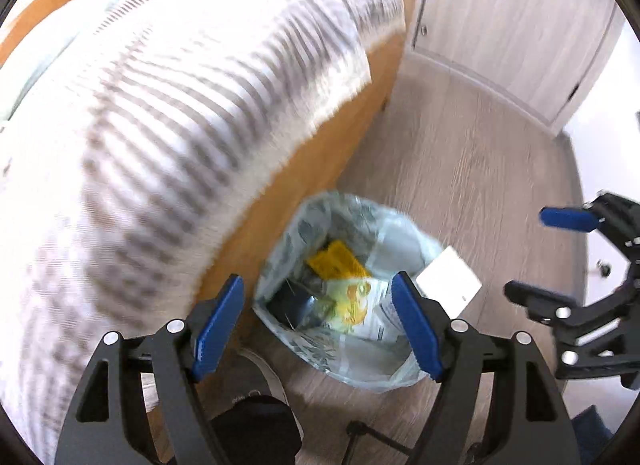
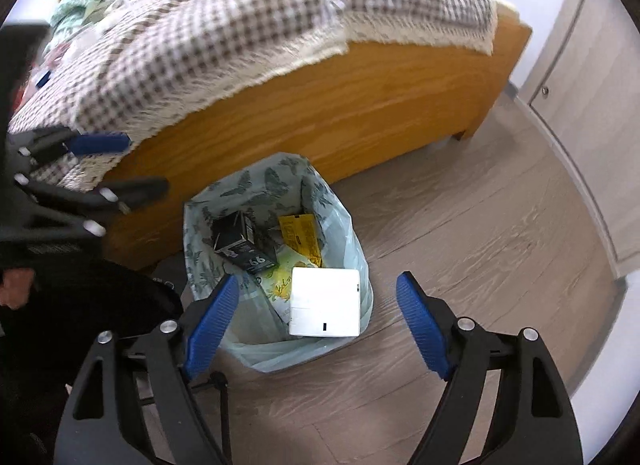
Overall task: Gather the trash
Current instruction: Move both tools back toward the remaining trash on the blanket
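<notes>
A pale green trash bag (image 2: pixel 344 233) with a butterfly print stands open on the wooden floor beside the bed. Inside it lie a black carton (image 2: pixel 244 243), a yellow wrapper (image 2: pixel 302 235) and a yellow-green packet (image 1: pixel 352 301). A flat white box (image 2: pixel 326 303) shows at the bag's rim; I cannot tell whether it rests there or hangs in the air. My left gripper (image 1: pixel 318 277) is above the bag, open and empty. My right gripper (image 2: pixel 318 277) is also open and empty, over the bag's near edge. Each gripper appears in the other's view, right gripper (image 1: pixel 536 257) and left gripper (image 2: pixel 146 164).
The bed's orange wooden frame (image 2: pixel 360 105) runs behind the bag, with a checked blanket (image 2: pixel 240 25) hanging over it. Pale cupboard doors (image 1: pixel 520 17) stand at the far right. A dark shoe or leg (image 1: pixel 256 425) and a thin black stand (image 2: pixel 222 397) are near the bag.
</notes>
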Motion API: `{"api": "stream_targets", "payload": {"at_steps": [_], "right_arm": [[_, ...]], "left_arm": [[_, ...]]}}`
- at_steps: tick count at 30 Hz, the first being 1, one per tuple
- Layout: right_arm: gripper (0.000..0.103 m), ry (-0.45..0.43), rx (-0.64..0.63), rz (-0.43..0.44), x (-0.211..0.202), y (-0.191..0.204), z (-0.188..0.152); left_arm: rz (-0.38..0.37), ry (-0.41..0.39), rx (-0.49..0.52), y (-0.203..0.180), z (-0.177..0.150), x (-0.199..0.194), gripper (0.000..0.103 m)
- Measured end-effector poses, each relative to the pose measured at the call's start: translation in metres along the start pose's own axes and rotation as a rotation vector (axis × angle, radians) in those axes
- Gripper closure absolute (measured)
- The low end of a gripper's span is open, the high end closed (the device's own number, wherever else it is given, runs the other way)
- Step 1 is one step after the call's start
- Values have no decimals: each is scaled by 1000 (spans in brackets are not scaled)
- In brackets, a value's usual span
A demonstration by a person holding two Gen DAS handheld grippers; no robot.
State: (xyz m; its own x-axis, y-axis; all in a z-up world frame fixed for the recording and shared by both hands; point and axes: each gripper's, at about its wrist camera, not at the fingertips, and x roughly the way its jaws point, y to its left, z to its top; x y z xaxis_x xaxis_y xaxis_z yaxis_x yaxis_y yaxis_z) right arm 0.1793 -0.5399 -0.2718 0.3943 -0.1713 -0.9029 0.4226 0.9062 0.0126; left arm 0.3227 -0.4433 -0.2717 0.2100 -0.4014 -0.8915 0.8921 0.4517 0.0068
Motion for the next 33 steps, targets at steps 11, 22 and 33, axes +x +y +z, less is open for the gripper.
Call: {"api": "stream_targets", "payload": {"at_steps": [11,22,33], "right_arm": [[25,-160,-182,-34,-85,76,68],[25,-469,-275,131,-159,198,143],[25,-548,-273,336,-114,344,189]], "left_arm": [[90,-216,-199,101,-14,-161,26],[347,-485,-434,240,-75,-266,12],[485,-539,-868,429,-169,-294,12]]}}
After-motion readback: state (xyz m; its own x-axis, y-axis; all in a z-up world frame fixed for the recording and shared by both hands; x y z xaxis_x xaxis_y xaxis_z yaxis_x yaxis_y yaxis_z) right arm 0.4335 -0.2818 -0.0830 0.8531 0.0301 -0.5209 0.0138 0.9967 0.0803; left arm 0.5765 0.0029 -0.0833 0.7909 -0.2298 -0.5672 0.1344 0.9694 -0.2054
